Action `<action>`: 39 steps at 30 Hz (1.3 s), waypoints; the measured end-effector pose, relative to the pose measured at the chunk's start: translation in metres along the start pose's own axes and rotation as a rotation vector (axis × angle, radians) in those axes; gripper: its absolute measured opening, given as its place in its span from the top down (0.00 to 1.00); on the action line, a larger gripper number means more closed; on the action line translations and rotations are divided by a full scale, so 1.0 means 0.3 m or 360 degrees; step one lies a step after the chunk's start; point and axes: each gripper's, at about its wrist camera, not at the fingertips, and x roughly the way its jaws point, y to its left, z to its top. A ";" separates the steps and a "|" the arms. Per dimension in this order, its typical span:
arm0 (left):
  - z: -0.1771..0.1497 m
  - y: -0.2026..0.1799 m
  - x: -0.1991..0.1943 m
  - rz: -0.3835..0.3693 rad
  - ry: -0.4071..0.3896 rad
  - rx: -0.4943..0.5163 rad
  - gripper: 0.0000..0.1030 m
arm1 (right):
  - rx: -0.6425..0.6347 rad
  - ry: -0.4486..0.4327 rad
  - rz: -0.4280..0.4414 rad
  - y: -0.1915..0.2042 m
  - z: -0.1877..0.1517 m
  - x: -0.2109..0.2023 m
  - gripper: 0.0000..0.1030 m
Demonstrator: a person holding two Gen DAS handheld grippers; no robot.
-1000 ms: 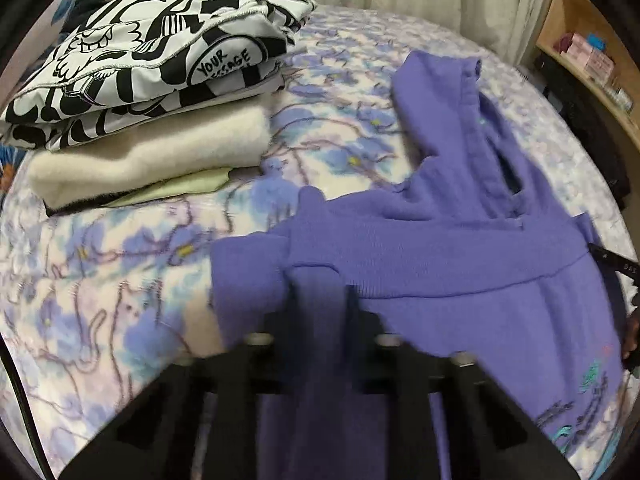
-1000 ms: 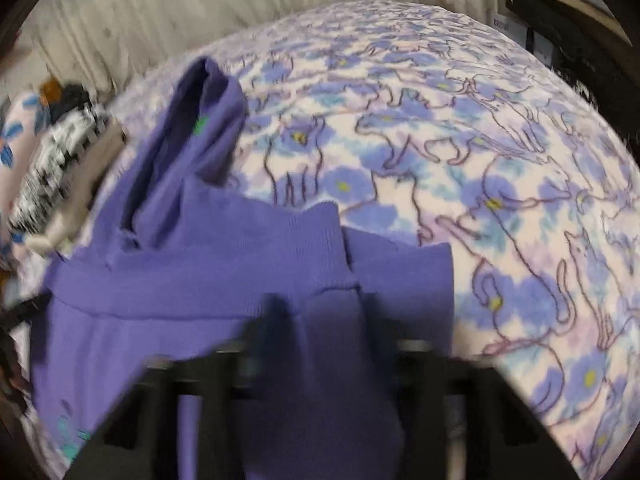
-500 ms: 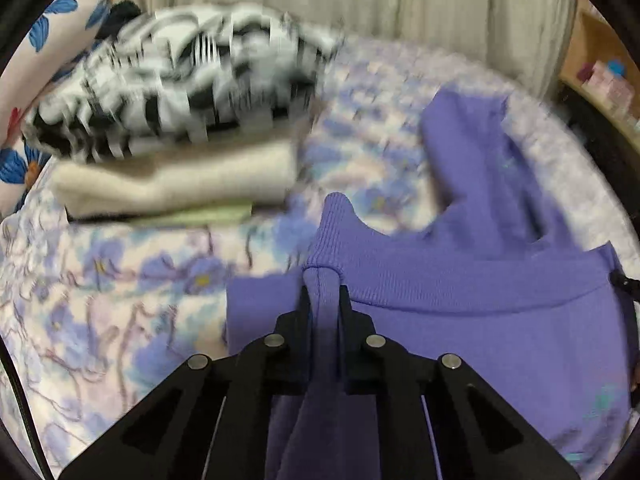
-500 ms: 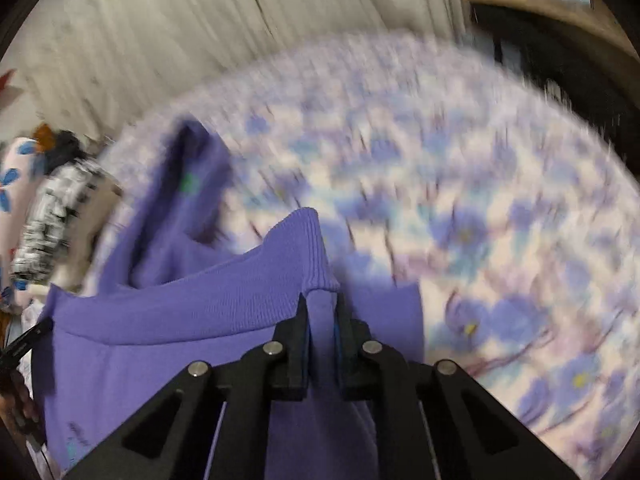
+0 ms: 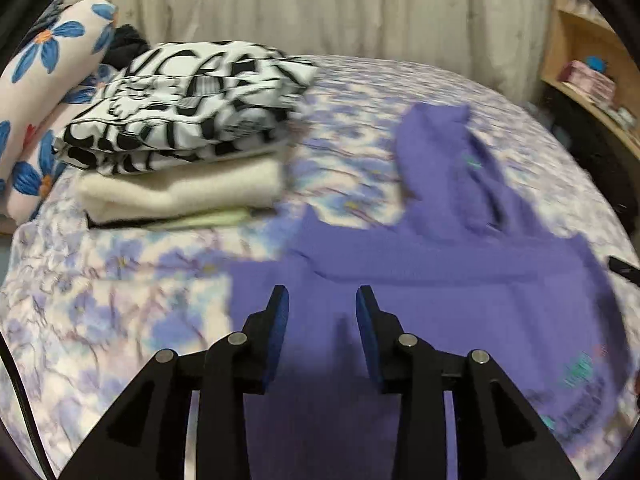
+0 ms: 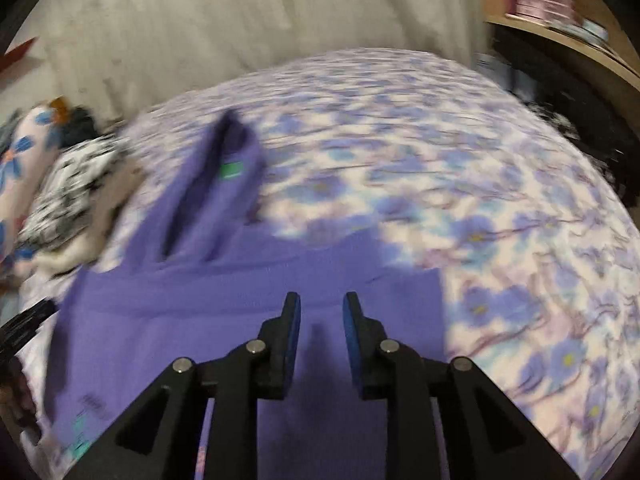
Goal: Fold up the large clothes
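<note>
A purple hoodie (image 5: 460, 280) lies on the floral bedspread (image 5: 100, 300), its lower half folded up so the ribbed hem runs across the body, with the hood (image 5: 440, 148) pointing away. It also shows in the right wrist view (image 6: 224, 292). My left gripper (image 5: 322, 300) is open and empty above the hoodie's left folded corner. My right gripper (image 6: 318, 306) is open and empty above its right folded corner. Both views are motion-blurred.
A stack of folded clothes (image 5: 188, 136), black-and-white on top of cream, sits at the back left beside a flowered pillow (image 5: 44, 80). A wooden shelf (image 5: 592, 76) stands to the right of the bed. A curtain (image 5: 320, 8) hangs behind.
Both grippers were shut on the hoodie's hem half a second ago; both have let go and opened. The fabric now lies flat and the grippers have risen slightly.
</note>
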 end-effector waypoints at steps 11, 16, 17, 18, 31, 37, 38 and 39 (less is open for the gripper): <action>-0.261 -0.118 -0.018 0.0089 0.0112 0.0085 0.75 | -0.0284 0.0124 0.0152 0.212 -0.238 0.031 0.82; -0.273 0.069 -0.019 0.0083 0.0120 -0.0110 0.96 | -0.0191 0.0081 -0.0256 -0.022 -0.255 -0.034 0.78; -0.274 0.083 -0.021 0.0080 0.0122 -0.0106 0.97 | -0.0146 0.0091 -0.0346 -0.082 -0.261 -0.038 0.62; -0.276 0.092 -0.025 0.0077 0.0118 -0.0112 0.97 | -0.0095 0.0099 -0.0384 -0.138 -0.266 -0.041 0.64; -0.240 0.070 -0.058 0.0070 0.0231 -0.0110 0.71 | 0.0144 0.0114 -0.0272 -0.262 -0.254 -0.140 0.65; -0.111 0.038 -0.170 0.0102 0.0102 -0.0009 0.39 | 0.0113 0.0073 -0.0149 -0.178 -0.122 -0.203 0.65; -0.082 0.031 -0.180 0.0097 0.0093 0.0008 0.39 | 0.0103 0.0066 -0.0127 -0.162 -0.088 -0.212 0.65; -0.042 0.018 -0.192 0.0092 0.0080 0.0031 0.39 | 0.0094 0.0052 -0.0100 -0.145 -0.043 -0.222 0.65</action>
